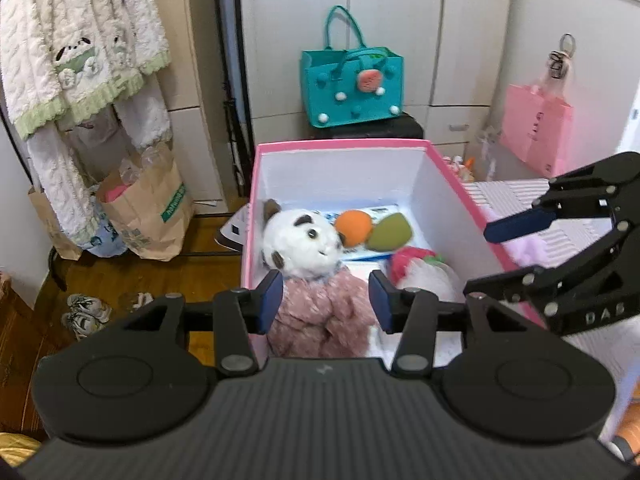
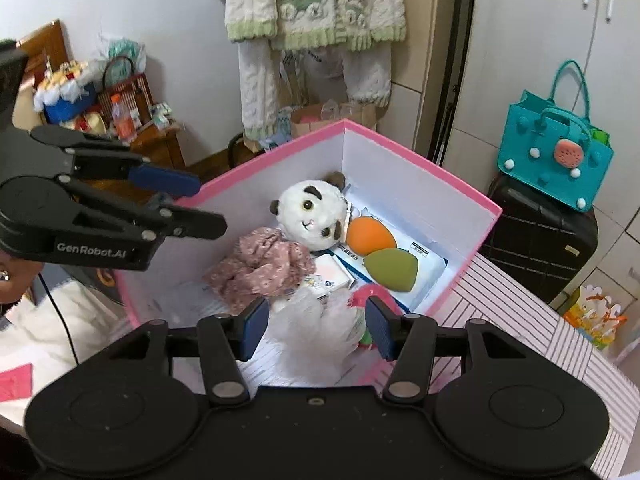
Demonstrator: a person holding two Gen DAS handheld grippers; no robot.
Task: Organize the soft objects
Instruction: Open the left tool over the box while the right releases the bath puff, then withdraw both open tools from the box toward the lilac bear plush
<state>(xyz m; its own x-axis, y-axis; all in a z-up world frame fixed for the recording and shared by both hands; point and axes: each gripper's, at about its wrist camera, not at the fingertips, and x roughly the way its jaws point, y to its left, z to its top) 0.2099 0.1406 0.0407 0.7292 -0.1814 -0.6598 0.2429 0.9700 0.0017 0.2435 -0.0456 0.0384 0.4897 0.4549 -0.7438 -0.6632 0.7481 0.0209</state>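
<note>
- Several soft items already lie inside the pink box (image 2: 400, 148): a panda plush (image 2: 310, 212) in a pink floral dress toward the far corner, an orange sponge (image 2: 370, 232) and a green sponge (image 2: 390, 270) on flat packets by the right wall.
- We note a white mesh puff (image 2: 320, 320) with a pink-red piece at the near edge.
- We find the left gripper (image 1: 326, 300) spread wide and empty, above the near-left rim, over the plush dress.
- The right gripper (image 2: 316, 322) is likewise wide open, holding nothing, straddling the puff.
- Risk: the puff sits against the near rim; a careless grab may snag the mesh or drag it out.
- Risk: both tools crowd one box and may collide.
</note>
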